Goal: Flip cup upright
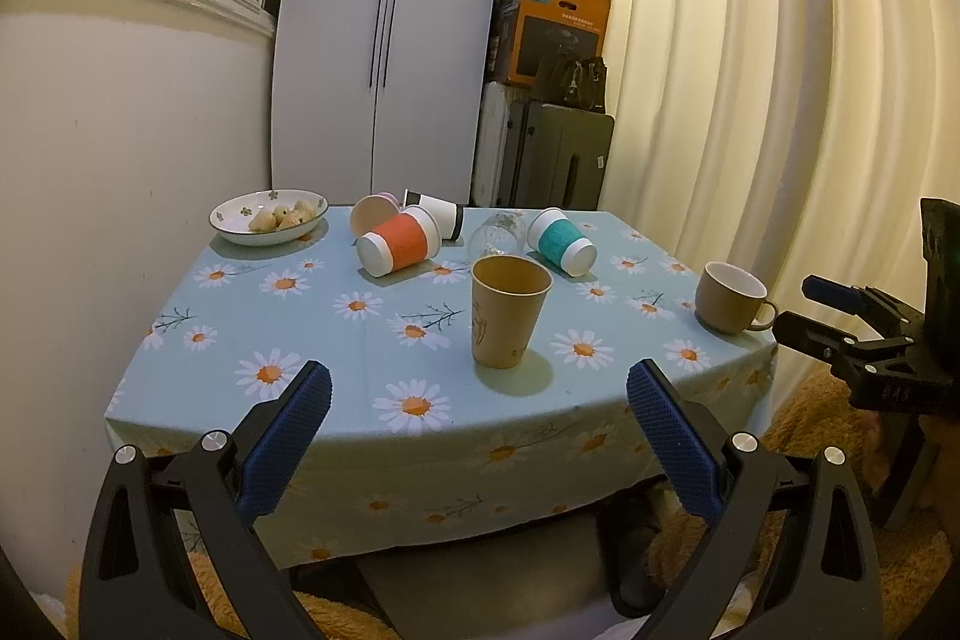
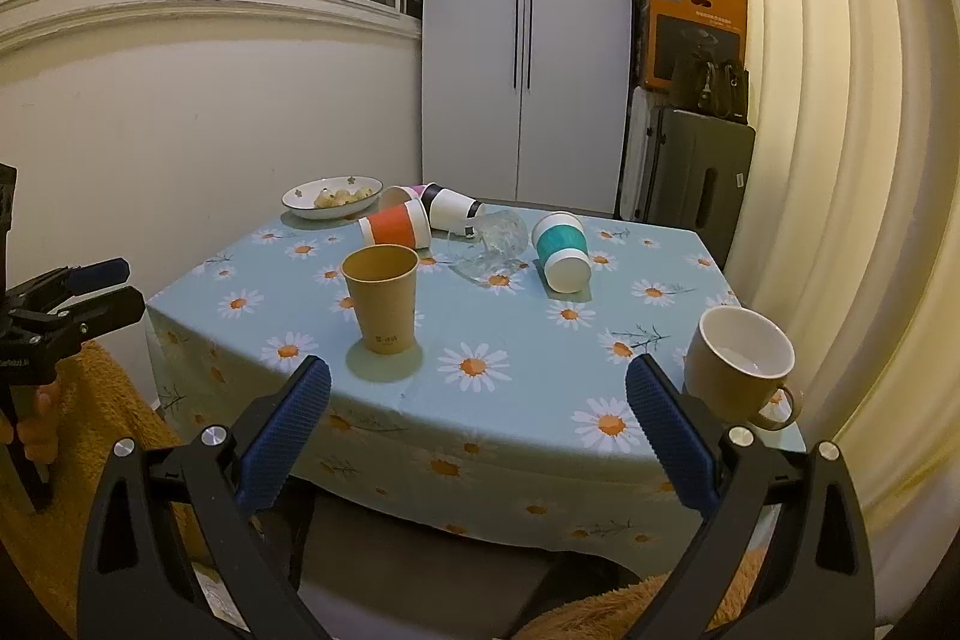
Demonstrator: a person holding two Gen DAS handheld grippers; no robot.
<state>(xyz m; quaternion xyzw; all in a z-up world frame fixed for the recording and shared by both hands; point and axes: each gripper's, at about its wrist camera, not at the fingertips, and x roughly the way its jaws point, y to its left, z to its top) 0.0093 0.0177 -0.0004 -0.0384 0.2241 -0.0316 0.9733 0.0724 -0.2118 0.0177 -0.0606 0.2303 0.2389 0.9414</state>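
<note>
Several cups lie on their sides at the far part of the table: an orange-sleeved cup (image 1: 399, 244) (image 2: 396, 224), a teal-sleeved cup (image 1: 561, 241) (image 2: 561, 250), a white and black cup (image 1: 437, 214) (image 2: 453, 209), a pink cup (image 1: 372, 211) and a clear glass (image 1: 495, 232) (image 2: 489, 244). A brown paper cup (image 1: 510, 319) (image 2: 384, 298) and a tan mug (image 1: 732, 295) (image 2: 738, 370) stand upright. My left gripper (image 1: 479, 400) and right gripper (image 2: 478, 397) are open and empty, held short of the table's near edge.
The table has a blue daisy cloth (image 1: 336, 334) (image 2: 516, 340). A white bowl of snacks (image 1: 270, 215) (image 2: 333, 196) sits at the far left. A wall is on the left, a cupboard (image 1: 390, 40) and stacked boxes and suitcases (image 1: 549, 100) behind, a curtain (image 1: 750, 70) on the right.
</note>
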